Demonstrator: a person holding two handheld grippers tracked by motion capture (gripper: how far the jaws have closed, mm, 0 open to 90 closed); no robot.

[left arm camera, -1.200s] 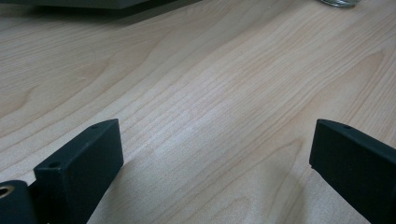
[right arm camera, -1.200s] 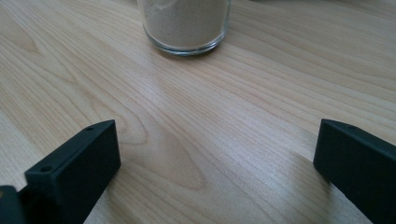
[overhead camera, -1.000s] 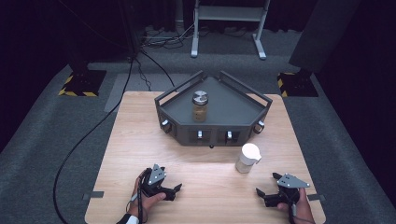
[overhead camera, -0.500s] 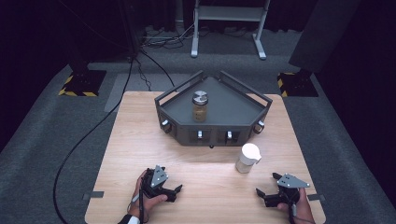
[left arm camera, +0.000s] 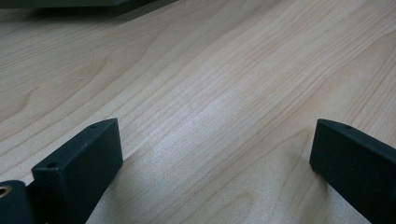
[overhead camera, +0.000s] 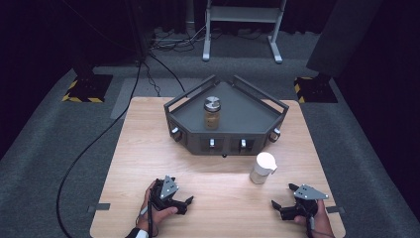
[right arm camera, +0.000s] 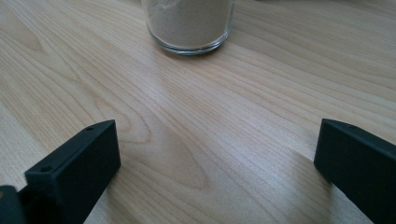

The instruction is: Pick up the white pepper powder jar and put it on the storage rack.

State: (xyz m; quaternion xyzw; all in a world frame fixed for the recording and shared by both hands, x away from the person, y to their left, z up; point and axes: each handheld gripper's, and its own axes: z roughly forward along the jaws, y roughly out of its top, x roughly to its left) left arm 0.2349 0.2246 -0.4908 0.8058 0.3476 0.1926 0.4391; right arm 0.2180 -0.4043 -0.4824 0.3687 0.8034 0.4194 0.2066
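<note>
A glass jar with a white lid (overhead camera: 261, 167) holding pale powder stands on the wooden table (overhead camera: 218, 178), in front of the grey tray's right half. Its base (right arm camera: 189, 23) shows close ahead in the right gripper view. A second jar with a silver lid (overhead camera: 212, 113) stands inside the grey angular tray (overhead camera: 247, 116). My left gripper (overhead camera: 187, 202) rests near the table's front left, open, with bare wood between its jaws (left arm camera: 215, 154). At the front right, my right gripper (overhead camera: 281, 197) lies open and empty (right arm camera: 217, 158), a short way from the white-lidded jar.
The tray's front wall (overhead camera: 225, 145) carries several small knobs. A black cable (overhead camera: 84, 153) runs over the grey carpet to the left of the table. A metal stand (overhead camera: 242, 20) is behind the table, and yellow-black striped bases (overhead camera: 84, 89) sit at both rear sides.
</note>
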